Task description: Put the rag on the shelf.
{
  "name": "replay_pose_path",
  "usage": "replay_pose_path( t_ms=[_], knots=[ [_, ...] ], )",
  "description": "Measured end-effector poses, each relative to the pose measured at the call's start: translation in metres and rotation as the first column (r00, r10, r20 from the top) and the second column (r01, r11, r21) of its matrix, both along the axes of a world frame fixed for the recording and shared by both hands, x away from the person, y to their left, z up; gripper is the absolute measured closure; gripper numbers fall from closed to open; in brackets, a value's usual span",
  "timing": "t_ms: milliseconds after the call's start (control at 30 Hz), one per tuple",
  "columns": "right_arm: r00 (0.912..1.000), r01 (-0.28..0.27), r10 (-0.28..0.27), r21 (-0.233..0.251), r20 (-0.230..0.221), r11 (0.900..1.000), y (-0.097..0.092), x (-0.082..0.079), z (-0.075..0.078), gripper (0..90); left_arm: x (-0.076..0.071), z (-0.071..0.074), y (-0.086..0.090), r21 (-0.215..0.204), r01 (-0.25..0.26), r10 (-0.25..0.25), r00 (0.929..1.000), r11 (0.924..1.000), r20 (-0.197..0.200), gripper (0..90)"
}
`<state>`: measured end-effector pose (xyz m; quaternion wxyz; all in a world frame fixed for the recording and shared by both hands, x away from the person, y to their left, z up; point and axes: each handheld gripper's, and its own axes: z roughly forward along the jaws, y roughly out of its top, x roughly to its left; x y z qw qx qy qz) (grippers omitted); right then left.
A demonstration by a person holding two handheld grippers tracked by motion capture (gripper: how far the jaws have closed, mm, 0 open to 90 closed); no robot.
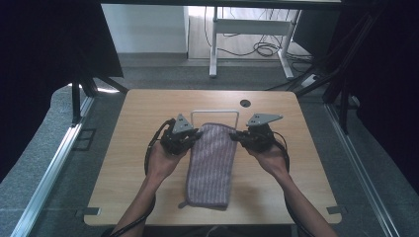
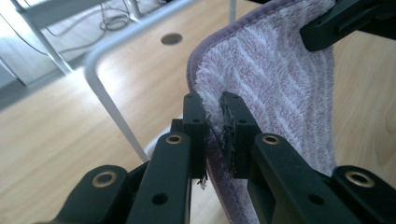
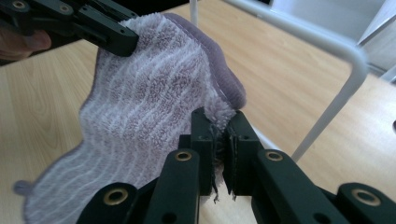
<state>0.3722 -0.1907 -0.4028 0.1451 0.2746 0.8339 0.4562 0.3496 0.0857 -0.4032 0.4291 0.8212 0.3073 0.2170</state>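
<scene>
while no brand, label or writing can be read anywhere, we note both pairs of jaws clamped on the towel (image 1: 211, 163): the left gripper (image 2: 214, 114) pinches its far left corner, the right gripper (image 3: 219, 128) its far right corner, pile squeezed between the pads. we see a long mauve terry cloth with pale wavy stripes and a darker hem, its far end lifted before the white wire rack (image 1: 215, 112), its near end lying on the wooden surface (image 1: 123, 163).
</scene>
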Motion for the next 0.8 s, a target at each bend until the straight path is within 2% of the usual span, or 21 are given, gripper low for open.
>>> replay_pose_path(
  t_ms=[133, 333, 800],
  knots=[
    [0.9996, -0.005, 0.005, 0.007, 0.029, 1.0000, 0.000, 0.003, 0.018, 83.7, 0.000, 0.015, 0.000, -0.007, -0.009, 0.009, 0.9993, 0.9999, 0.037, 81.2],
    [0.9988, -0.003, 0.001, 0.025, 0.048, 0.9997, 0.000, 0.007, 0.036, 83.9, 0.001, 0.029, 0.000, -0.007, -0.020, 0.021, 0.9969, 0.9998, 0.076, 81.1],
    [0.9960, 0.010, -0.013, 0.038, 0.088, 0.9992, 0.000, 0.022, 0.069, 84.1, 0.013, 0.058, -0.002, -0.019, -0.047, 0.050, 0.9857, 0.9987, 0.161, 80.9]
  ],
)
